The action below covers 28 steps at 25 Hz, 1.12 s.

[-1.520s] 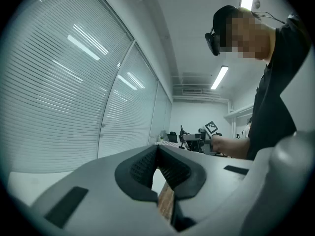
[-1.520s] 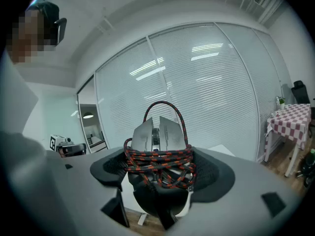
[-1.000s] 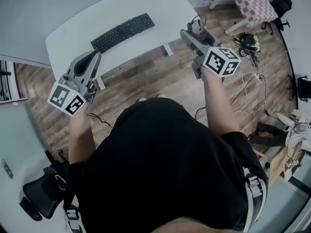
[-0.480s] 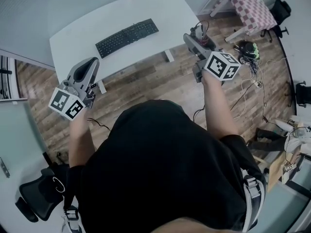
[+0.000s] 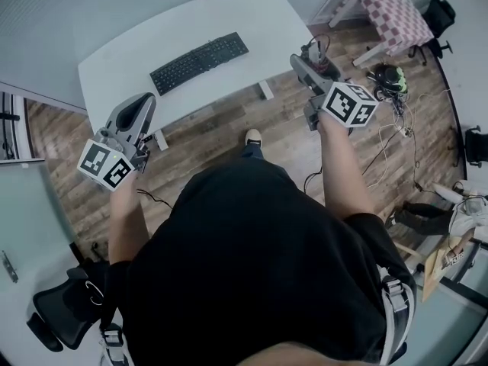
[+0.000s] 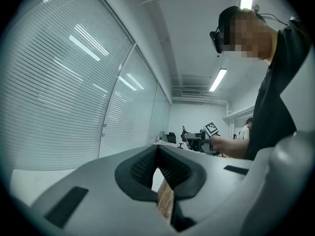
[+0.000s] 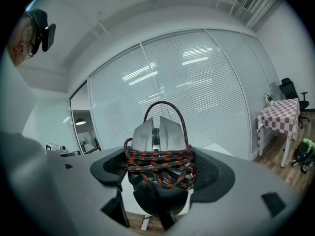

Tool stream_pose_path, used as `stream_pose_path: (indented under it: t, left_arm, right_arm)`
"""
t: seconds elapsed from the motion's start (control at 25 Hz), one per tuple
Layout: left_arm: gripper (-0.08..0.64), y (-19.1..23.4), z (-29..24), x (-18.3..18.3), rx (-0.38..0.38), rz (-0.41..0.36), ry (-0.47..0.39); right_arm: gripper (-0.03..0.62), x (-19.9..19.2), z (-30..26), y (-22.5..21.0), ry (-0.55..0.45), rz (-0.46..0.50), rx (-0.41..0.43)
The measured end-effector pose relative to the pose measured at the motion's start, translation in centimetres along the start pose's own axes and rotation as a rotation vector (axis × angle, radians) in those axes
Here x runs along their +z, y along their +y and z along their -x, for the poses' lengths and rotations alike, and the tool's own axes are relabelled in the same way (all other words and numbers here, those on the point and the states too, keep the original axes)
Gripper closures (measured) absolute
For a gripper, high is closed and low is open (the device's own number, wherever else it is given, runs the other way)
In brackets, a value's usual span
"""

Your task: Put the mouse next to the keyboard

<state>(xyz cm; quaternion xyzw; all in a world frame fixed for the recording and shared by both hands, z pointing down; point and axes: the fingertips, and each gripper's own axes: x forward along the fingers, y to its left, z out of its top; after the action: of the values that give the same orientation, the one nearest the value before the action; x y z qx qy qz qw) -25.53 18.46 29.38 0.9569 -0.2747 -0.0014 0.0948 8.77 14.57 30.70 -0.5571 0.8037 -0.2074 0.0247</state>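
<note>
The right gripper [image 7: 160, 176] was clamped on the mouse [image 7: 157, 132], its jaws open only as far as the mouse's body and pressed to both sides of it. A red and black braided cable [image 7: 160, 163] was wound round the mouse, with one loop standing up over its top. In the head view this gripper was held at the person's 1 o'clock, over the wooden floor [image 5: 221, 128] and just off the near right corner of the white table [image 5: 252, 14]. The mouse was therefore off the table and well apart from the keyboard [image 5: 200, 62], at about the keyboard's 3 o'clock. The keyboard lay askew on the table at the person's 11 o'clock. The left gripper [image 6: 160, 173] was held at 10 o'clock, by the table's near left corner. Its jaws were brought together with nothing in them, leaving only a sliver of floor showing between the pads. A shoe [image 5: 252, 137] showed on the floor at 12 o'clock, a checked table [image 5: 396, 10] stood at 2 o'clock, and a black chair [image 5: 65, 315] at 8 o'clock.
</note>
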Motion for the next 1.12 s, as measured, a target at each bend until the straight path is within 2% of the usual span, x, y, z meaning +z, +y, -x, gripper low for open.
stream_pose_path:
  t: [0.56, 1.12]
  left_arm:
    - [0.540, 1.2, -4.1, 0.3, 0.014, -0.008, 0.012]
    - [0.540, 0.5, -8.1, 0.2, 0.032, -0.001, 0.022]
  right_arm:
    - [0.187, 0.7, -2.4, -4.1, 0.015, -0.012, 0.006]
    - [0.187, 1.3, -4.2, -7.4, 0.058, -0.007, 0.030]
